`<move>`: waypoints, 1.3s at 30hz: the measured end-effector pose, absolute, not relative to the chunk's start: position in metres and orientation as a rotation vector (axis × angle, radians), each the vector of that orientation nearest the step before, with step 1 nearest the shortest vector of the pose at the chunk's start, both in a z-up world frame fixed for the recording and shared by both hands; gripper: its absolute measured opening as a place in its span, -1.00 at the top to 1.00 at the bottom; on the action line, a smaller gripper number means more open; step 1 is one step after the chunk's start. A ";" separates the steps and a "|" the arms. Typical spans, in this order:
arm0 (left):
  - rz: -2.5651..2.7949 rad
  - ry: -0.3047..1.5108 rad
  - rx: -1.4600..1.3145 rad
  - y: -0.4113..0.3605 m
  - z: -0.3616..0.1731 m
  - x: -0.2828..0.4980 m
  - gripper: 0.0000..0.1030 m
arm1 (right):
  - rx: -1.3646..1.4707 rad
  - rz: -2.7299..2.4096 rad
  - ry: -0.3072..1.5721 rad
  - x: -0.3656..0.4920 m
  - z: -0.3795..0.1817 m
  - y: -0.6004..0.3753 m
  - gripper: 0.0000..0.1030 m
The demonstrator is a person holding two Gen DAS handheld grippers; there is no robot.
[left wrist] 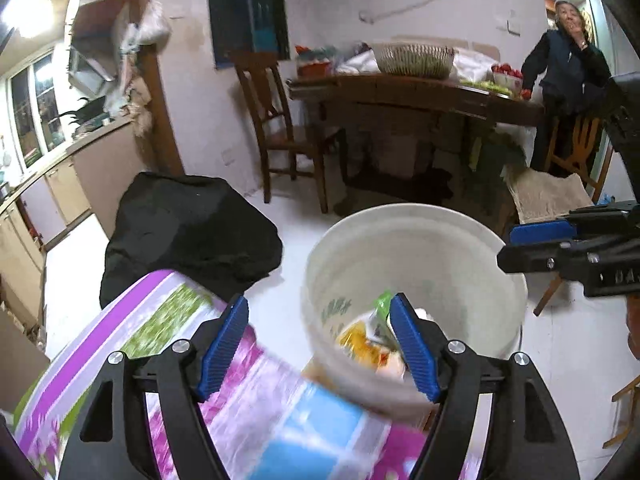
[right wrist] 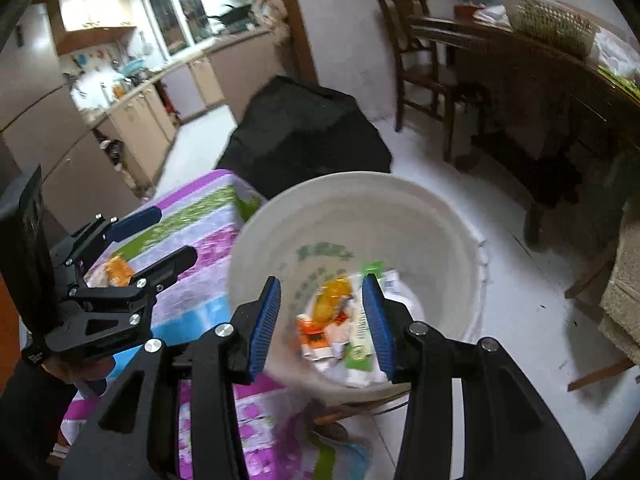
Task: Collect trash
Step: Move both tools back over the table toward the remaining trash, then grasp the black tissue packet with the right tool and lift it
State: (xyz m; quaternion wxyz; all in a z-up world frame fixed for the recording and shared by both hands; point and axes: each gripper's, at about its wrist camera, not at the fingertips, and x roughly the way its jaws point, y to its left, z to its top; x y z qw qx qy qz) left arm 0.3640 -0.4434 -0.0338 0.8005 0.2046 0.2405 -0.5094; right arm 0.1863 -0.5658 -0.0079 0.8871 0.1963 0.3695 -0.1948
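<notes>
A white plastic bucket stands on the floor beside a table with a purple, green and blue cloth. In the bucket lie several wrappers, orange, yellow and green. My left gripper is open and empty, over the table's edge and the bucket's near rim. My right gripper is open and empty, above the bucket's mouth. An orange wrapper lies on the cloth under my left gripper. My right gripper also shows at the right in the left wrist view.
A black bag sits on the floor behind the cloth-covered table. A wooden chair and a dark dining table with a woven basket stand at the back. A person stands at the far right. Kitchen counters run along the left.
</notes>
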 end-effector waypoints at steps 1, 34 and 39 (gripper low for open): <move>-1.095 0.510 0.432 -0.424 -0.035 0.361 -0.46 | 0.394 -0.405 0.758 0.185 -0.009 -0.558 0.20; -0.246 0.691 0.021 0.051 -0.064 0.524 -0.75 | 0.210 0.025 0.849 0.422 -0.077 -0.346 0.08; -0.249 0.836 0.120 0.027 -0.099 0.613 -0.75 | 0.236 -0.051 0.933 0.511 -0.098 -0.356 0.08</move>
